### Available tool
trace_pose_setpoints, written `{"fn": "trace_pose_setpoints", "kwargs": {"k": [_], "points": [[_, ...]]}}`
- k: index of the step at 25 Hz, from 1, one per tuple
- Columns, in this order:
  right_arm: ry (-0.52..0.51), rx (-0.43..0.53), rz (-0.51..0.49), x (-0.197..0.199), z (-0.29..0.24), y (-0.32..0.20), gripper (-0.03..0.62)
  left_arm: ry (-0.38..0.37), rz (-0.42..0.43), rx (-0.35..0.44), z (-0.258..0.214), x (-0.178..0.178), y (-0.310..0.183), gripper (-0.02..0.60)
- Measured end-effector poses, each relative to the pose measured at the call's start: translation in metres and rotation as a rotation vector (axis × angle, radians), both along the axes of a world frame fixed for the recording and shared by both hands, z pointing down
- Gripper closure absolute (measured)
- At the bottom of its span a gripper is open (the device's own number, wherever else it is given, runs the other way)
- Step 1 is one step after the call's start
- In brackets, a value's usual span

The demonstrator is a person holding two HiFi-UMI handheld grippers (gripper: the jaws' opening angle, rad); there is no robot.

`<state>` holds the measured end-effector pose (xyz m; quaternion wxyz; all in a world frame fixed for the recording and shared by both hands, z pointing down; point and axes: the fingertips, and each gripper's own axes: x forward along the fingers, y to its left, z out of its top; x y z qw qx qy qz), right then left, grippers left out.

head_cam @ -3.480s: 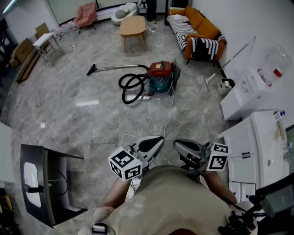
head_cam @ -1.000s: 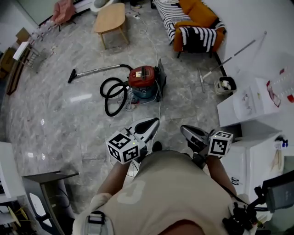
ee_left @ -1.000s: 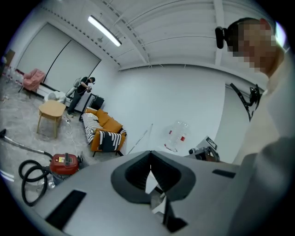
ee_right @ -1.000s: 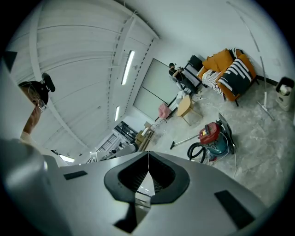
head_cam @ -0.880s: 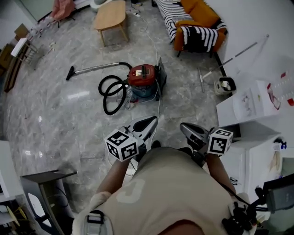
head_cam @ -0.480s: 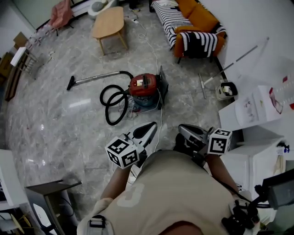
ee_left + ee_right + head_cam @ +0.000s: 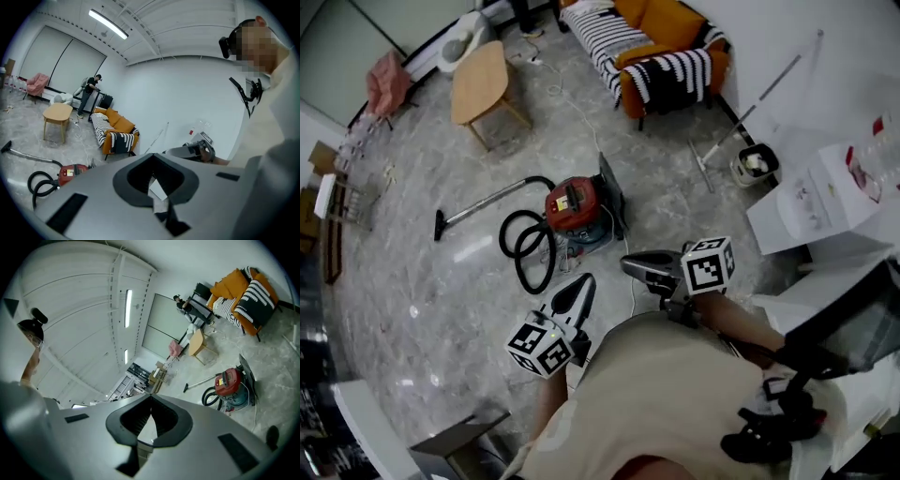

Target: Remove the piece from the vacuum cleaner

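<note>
The red and teal vacuum cleaner [image 7: 575,212] stands on the marble floor, its black hose [image 7: 523,251] looped at its left. A metal wand [image 7: 487,200] runs from the hose to a floor nozzle [image 7: 439,226]. My left gripper [image 7: 587,279] is held in the air short of the hose, shut and empty. My right gripper [image 7: 626,264] hovers just right of the vacuum cleaner's near side, also shut on nothing. The vacuum cleaner [image 7: 71,172] shows low at the left in the left gripper view, beyond the shut left gripper [image 7: 152,155]. In the right gripper view the vacuum cleaner [image 7: 229,381] lies at the right, past the shut right gripper [image 7: 151,397].
An orange sofa [image 7: 661,52] with striped blankets stands beyond the vacuum cleaner, a wooden table [image 7: 478,80] to its left. A mop bucket [image 7: 750,164] and white boxes [image 7: 820,202] sit at the right. A white cable [image 7: 581,122] trails across the floor. A person [image 7: 89,93] stands far off.
The vacuum cleaner has come nearer to both grippers as the view moved forward and turned. Both grippers stay shut and empty in front of the body.
</note>
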<state>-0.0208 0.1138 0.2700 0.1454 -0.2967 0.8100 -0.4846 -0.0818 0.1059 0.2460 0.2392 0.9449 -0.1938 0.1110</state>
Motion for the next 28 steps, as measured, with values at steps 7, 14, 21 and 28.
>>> {"fn": "trace_pose_setpoints", "kwargs": {"k": [7, 14, 21, 28], "points": [[-0.008, -0.03, -0.081, 0.058, 0.01, -0.052, 0.591, -0.087, -0.001, -0.006, 0.003, 0.077, -0.048, 0.577], [-0.049, -0.021, -0.11, 0.104, 0.02, -0.09, 0.591, -0.177, 0.032, 0.012, 0.02, 0.132, -0.087, 0.577], [-0.071, -0.061, -0.132, 0.123, 0.021, -0.11, 0.591, -0.3, -0.049, 0.109, 0.02, 0.12, -0.119, 0.577], [0.014, -0.008, -0.159, 0.107, 0.016, -0.141, 0.591, -0.345, -0.189, 0.124, 0.04, 0.061, -0.164, 0.577]]}}
